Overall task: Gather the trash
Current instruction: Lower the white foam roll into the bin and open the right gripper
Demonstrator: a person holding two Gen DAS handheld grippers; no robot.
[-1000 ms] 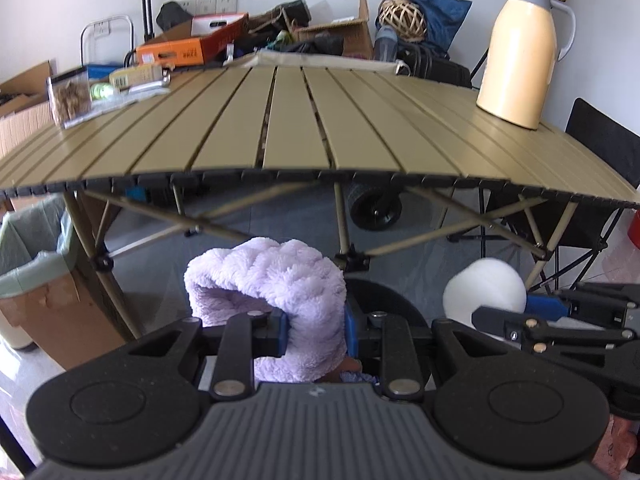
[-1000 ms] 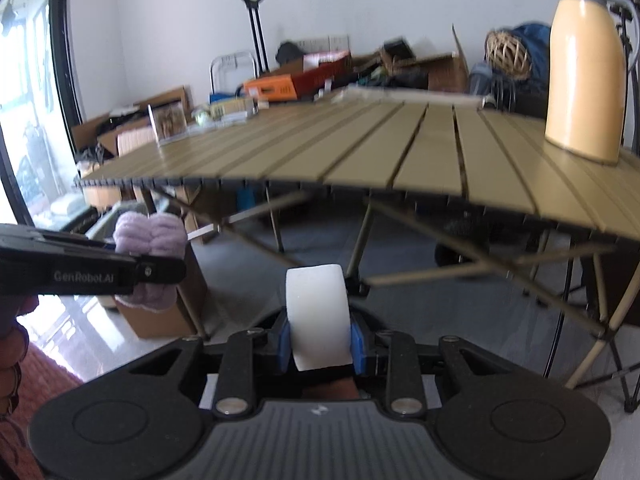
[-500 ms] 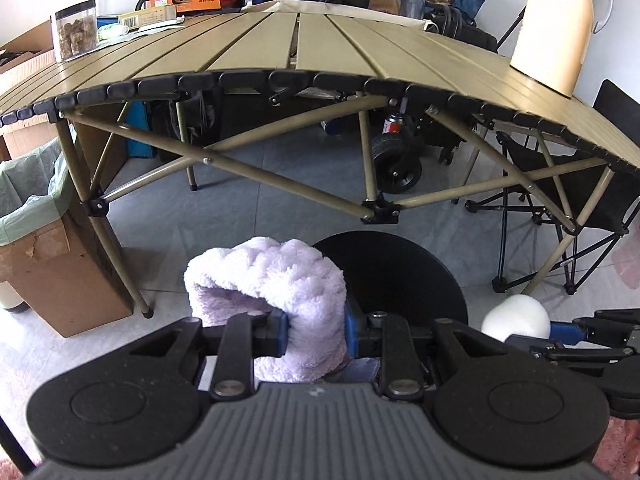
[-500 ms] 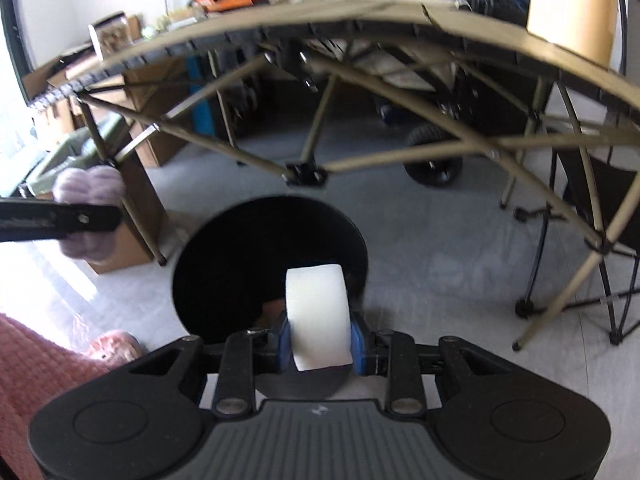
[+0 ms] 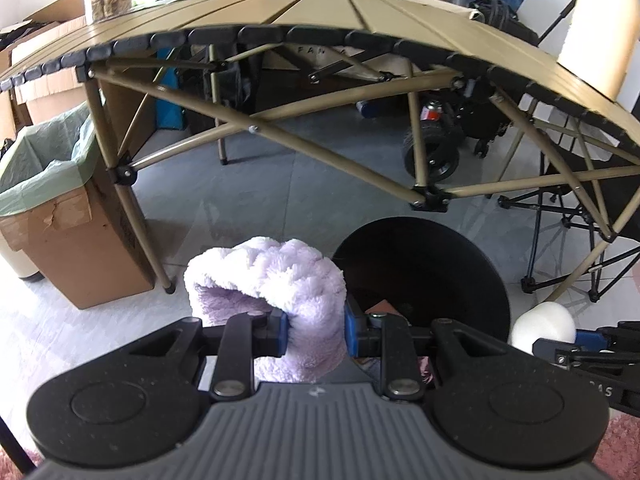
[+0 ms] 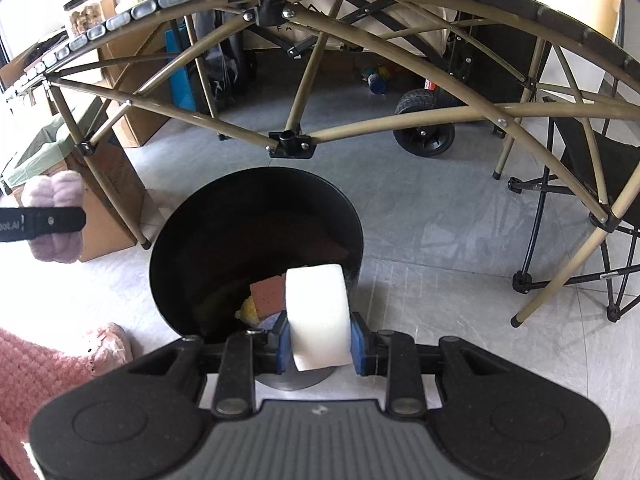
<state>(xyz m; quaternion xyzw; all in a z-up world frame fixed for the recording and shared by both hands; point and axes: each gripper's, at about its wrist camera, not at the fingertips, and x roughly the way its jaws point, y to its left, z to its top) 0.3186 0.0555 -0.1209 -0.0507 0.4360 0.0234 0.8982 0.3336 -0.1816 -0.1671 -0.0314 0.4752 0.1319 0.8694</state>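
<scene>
My left gripper is shut on a fluffy lilac cloth, held above the floor just left of a round black bin. My right gripper is shut on a white foam roll, held over the near right rim of the black bin. The bin holds a red-brown piece and a yellow item at its bottom. The white roll also shows at the right edge of the left wrist view; the lilac cloth shows at the left of the right wrist view.
A tan slatted folding table arches overhead on crossed legs. A cardboard box lined with a green bag stands left. A black folding chair is right. A wheeled cart sits behind. Pink fabric lies lower left.
Both grippers have dropped from table height to below the tabletop and tilted down toward the black bin. The white roll now hangs over the bin's rim. Both grips are unchanged.
</scene>
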